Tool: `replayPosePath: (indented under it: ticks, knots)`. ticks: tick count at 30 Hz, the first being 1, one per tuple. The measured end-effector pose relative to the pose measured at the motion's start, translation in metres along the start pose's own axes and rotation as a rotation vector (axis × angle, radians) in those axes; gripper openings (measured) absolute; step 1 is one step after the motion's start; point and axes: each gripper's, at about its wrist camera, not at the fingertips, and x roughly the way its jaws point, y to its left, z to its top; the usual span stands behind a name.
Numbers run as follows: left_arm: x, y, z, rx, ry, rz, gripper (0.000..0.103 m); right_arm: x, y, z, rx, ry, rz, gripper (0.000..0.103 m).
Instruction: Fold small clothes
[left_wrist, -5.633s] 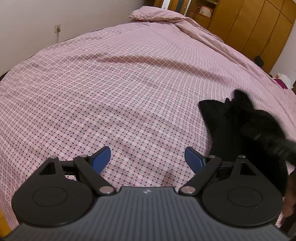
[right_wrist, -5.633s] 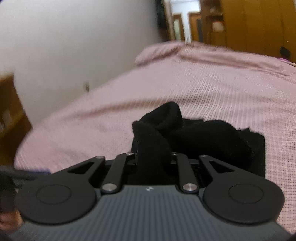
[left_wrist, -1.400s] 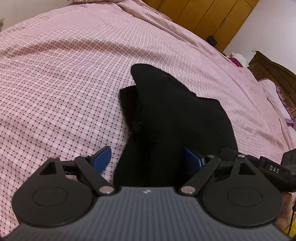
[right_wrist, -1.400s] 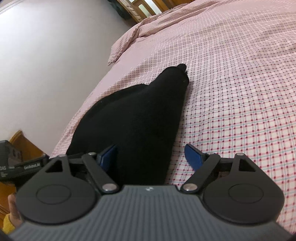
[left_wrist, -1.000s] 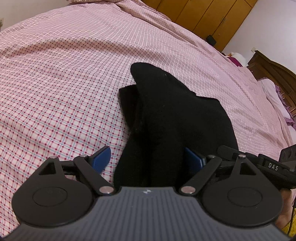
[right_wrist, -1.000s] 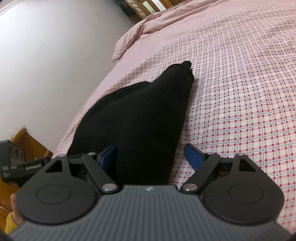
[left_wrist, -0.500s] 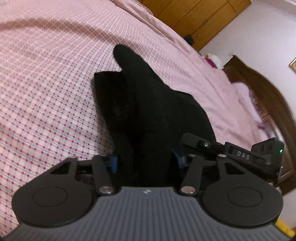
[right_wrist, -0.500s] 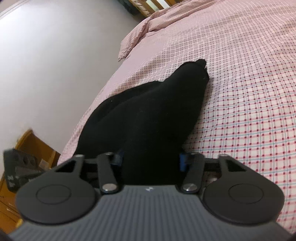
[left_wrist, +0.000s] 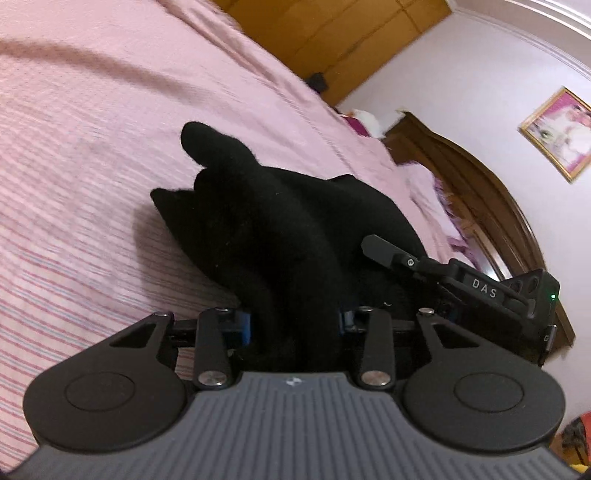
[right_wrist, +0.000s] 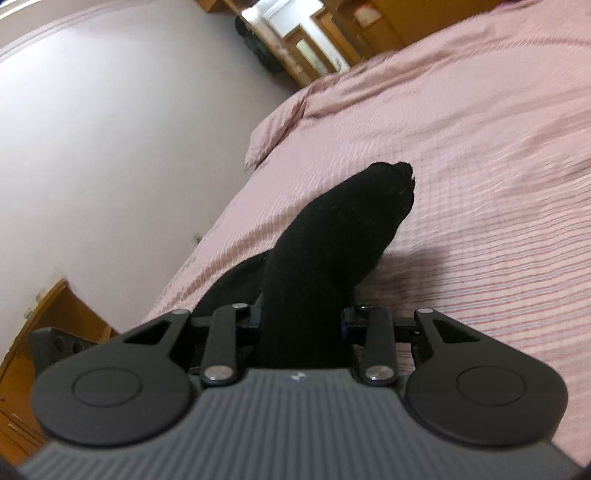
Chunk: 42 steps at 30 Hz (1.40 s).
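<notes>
I have wide open room ahead on both sides: the pink checked bedspread (left_wrist: 92, 147) runs clear to its far edge, where wooden wardrobe doors (left_wrist: 332, 40) stand in the left wrist view, and a dark curved wooden headboard (left_wrist: 491, 206) closes off the right. In the right wrist view the bed's left edge drops toward a plain pale wall (right_wrist: 110, 129), with a pink pillow (right_wrist: 280, 122) at the far corner. The black knitted sock bundle (left_wrist: 280, 229) sits on the bedspread between my two tools, its near end raised off the bed. My left hand-held gripper (left_wrist: 293, 319) has just been closing and now pinches the near end of that bundle between its blue pads. My right hand-held gripper (right_wrist: 301, 319) has likewise just been closing and pinches the black cloth, its pads pressing in from both sides. The other tool's black body (left_wrist: 480, 291) shows close beside the bundle on the right. The bundle's long axis runs away from me, with the rounded toe end pointing toward the far side of the bed, tilted slightly upward.
</notes>
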Motion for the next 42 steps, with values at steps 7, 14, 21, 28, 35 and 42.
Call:
replayPosePath:
  ticks: [7, 14, 21, 28, 35, 42]
  knots:
    - [0.036, -0.058, -0.049, 0.133, 0.102, -0.007, 0.043, -0.074, -0.029, -0.011, -0.048, -0.037, -0.113, 0.036]
    - [0.059, -0.087, -0.089, 0.282, 0.148, 0.177, 0.055, -0.069, -0.079, -0.052, -0.001, 0.022, -0.301, 0.055]
    - [0.037, -0.139, -0.085, 0.437, 0.005, 0.295, 0.056, -0.098, -0.062, -0.054, -0.064, -0.081, -0.367, 0.055]
    - [0.056, -0.173, -0.061, 0.494, -0.101, 0.286, 0.053, -0.110, -0.048, -0.044, -0.213, -0.202, -0.415, 0.050]
    - [0.097, -0.126, -0.064, 0.469, -0.043, 0.411, 0.046, -0.069, -0.054, -0.060, -0.201, -0.106, -0.356, 0.032]
    - [0.084, -0.125, -0.061, 0.456, -0.043, 0.382, 0.047, -0.070, -0.047, -0.065, -0.252, -0.111, -0.384, 0.032]
